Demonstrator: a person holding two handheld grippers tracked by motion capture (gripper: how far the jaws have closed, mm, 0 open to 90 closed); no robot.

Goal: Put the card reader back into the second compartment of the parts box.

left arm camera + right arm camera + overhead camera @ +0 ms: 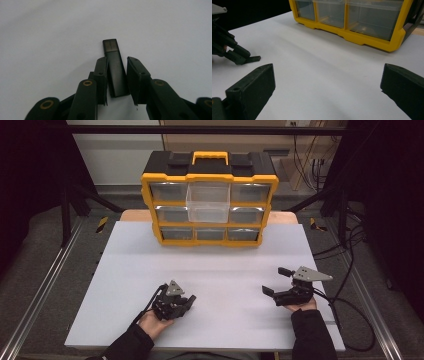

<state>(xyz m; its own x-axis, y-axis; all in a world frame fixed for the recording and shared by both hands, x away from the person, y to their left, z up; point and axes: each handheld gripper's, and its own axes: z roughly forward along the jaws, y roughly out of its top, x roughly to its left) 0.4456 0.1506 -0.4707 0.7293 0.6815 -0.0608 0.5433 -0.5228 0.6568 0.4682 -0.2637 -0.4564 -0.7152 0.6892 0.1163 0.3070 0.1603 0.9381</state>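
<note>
Flash drive (pixel 115 68), black, slim (capped)

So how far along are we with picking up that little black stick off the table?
Done: one clear drawer of the yellow organizer is pulled out. In hand: the left tongs straddle the black stick on the white table; one pad seems to touch, the other shows a gap. Left: grip, lift and probably carry it to the drawer. The right tongs wait open.

- I see a yellow-and-black drawer organizer (pixel 210 202) upright at the white table's (pixel 210 270) far edge, one clear drawer (pixel 207 202) pulled out.
- My left gripper (pixel 189 301) rests near-left, my right gripper (pixel 274 281) near-right, well apart.
</note>
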